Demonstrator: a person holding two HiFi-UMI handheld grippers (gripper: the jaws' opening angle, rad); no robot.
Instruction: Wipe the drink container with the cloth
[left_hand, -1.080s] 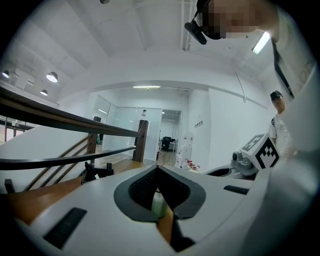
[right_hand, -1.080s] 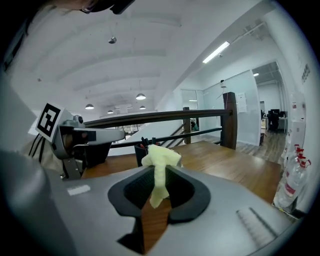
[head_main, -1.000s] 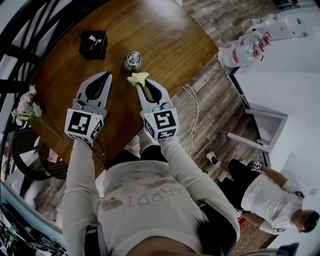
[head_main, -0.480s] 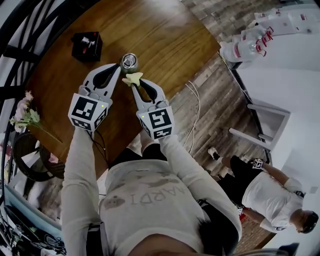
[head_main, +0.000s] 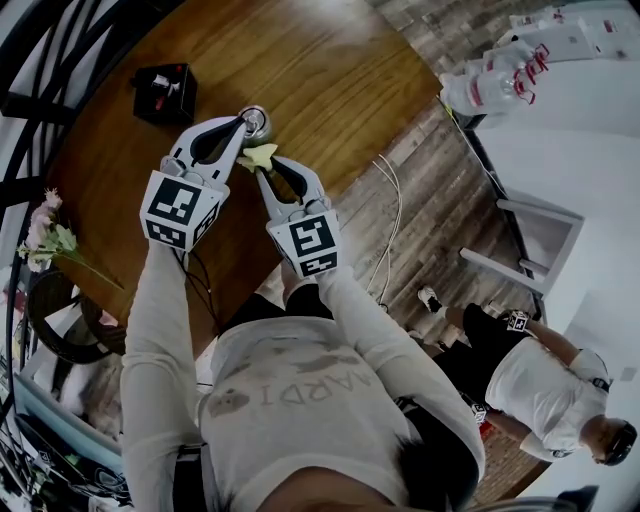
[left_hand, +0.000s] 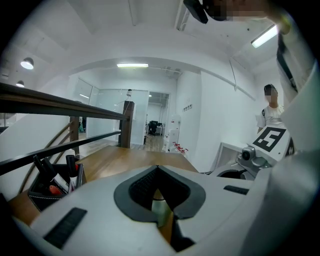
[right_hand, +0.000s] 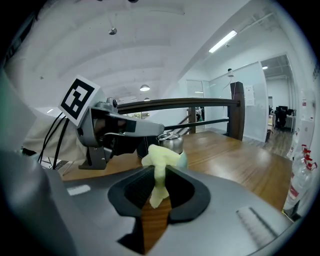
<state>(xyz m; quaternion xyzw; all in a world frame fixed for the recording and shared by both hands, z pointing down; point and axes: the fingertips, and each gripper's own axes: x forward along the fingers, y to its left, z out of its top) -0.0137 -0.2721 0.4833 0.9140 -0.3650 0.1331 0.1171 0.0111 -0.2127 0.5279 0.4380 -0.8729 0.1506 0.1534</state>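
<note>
**Two hand-held grippers meeting at a drink container (head_main: 256, 121) on a wooden table (head_main: 330, 80).**
The left gripper (head_main: 241, 122), jaws pressed together, is reaching the container's lid. The right gripper (head_main: 262, 172) is pinching the yellow cloth (head_main: 258, 157) just beside it. Bare tabletop is stretching to the curved right edge, with plank floor (head_main: 440, 200) lying beyond it and a railing (head_main: 30, 60) running along the left.
</note>
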